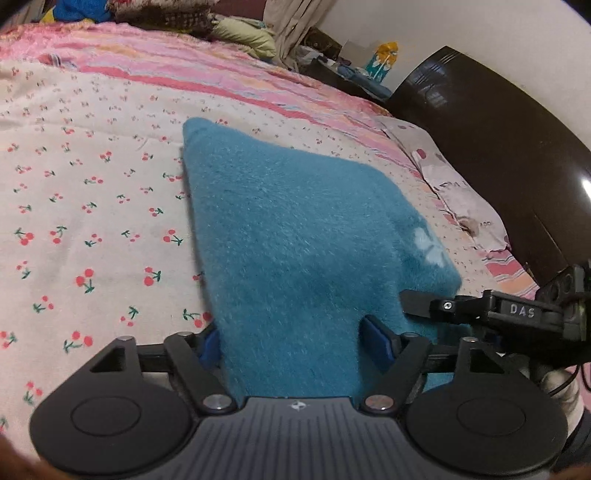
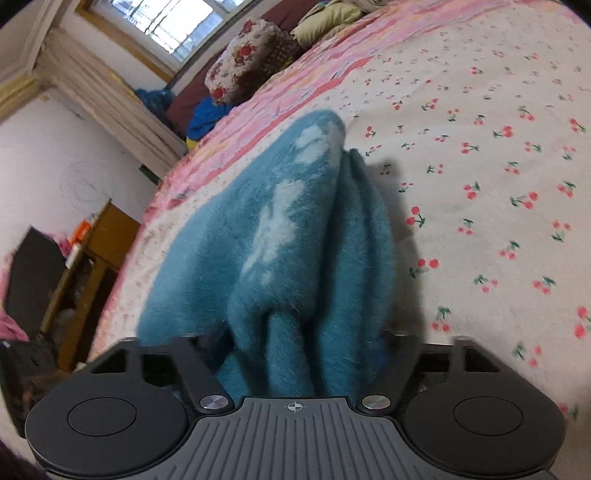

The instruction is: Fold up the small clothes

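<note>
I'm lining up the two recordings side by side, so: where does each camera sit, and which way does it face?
Left wrist: on the left gripper, looking along its fingers, down across the teal fleece garment and cherry-print bedsheet toward the dark headboard; the right gripper shows at right.
Right wrist: on the right gripper, facing the bunched garment, the window beyond; only its own fingers show.
Shared: garment, bedsheet.
</note>
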{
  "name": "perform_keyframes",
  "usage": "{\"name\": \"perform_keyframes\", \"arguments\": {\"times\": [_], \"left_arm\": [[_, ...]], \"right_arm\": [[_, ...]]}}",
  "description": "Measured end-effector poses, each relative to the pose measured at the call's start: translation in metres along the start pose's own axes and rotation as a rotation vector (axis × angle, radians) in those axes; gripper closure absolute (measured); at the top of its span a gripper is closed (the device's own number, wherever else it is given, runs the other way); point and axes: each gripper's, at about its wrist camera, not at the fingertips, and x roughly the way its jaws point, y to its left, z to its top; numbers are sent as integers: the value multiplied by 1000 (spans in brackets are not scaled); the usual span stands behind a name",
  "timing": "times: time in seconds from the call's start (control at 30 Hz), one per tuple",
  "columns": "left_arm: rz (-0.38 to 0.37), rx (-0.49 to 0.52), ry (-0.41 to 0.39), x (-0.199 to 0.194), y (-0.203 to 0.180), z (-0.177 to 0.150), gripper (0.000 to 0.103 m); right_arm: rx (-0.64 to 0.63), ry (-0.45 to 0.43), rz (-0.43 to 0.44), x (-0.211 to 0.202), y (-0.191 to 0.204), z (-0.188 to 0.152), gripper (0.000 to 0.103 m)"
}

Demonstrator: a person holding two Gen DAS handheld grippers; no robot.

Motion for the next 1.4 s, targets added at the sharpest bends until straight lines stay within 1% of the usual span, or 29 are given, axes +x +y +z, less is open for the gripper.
{"name": "perform_keyframes", "arguments": {"times": [0.13,0.2,0.27,0.3,0.33,0.37,0.4,0.43,0.57,0.63,0.73,0.77,0.83,0.9,0.93,0.97,1.0,1.03,1.1,1.13,1.2,1.3,1.4], "left_arm": [[-34,14,16,-23,-16,-13,29],[-64,18,21,-40,-25,-26,29],[-66,16,48,-46,-33,-40,29],[-50,28,62,-44,-37,-46,30],[-12,64,72,-38,-43,-53,30],[39,111,82,-31,-50,-59,29],[74,148,70,-30,-57,-63,29],[93,167,57,-33,-64,-64,29],[124,153,49,-47,-67,-55,29],[162,162,32,-53,-71,-55,29],[250,246,-21,-62,-84,-60,29],[273,266,-27,-63,-89,-62,29],[296,279,-28,-58,-91,-60,29],[330,294,-32,-54,-93,-61,29],[338,299,-28,-52,-94,-62,29],[345,299,-21,-50,-94,-64,29],[351,296,-15,-48,-95,-64,29],[356,295,-12,-48,-95,-65,29],[371,300,-11,-48,-98,-66,29],[379,305,-13,-50,-99,-68,29],[392,313,-17,-52,-103,-70,29],[408,313,-18,-54,-107,-73,29],[419,314,-27,-59,-111,-77,28]], "right_arm": [[-50,16,-10,-23,12,-5,52],[-72,24,-5,-41,17,-12,52],[-83,35,-5,-58,16,-23,52],[-76,46,-23,-61,13,-29,52],[-83,60,-65,-59,11,-35,50],[-105,72,-122,-55,9,-41,47],[-101,80,-156,-51,6,-44,45],[-85,70,-155,-51,6,-44,45],[-159,10,-215,-70,28,-41,44],[-215,-37,-259,-82,41,-44,44],[-336,-144,-332,-99,62,-53,43],[-367,-171,-334,-102,69,-56,43],[-406,-192,-302,-101,79,-60,43],[-424,-173,-290,-90,83,-62,48],[-428,-155,-300,-82,82,-63,52],[-433,-135,-329,-73,79,-63,53],[-441,-124,-384,-63,76,-63,53],[-436,-103,-430,-54,71,-62,58],[-369,-81,-413,-52,60,-59,58],[-354,-86,-406,-56,60,-58,59],[-379,-109,-406,-65,67,-61,60],[-442,-157,-447,-77,83,-68,60],[-464,-181,-462,-84,94,-78,59]]}}
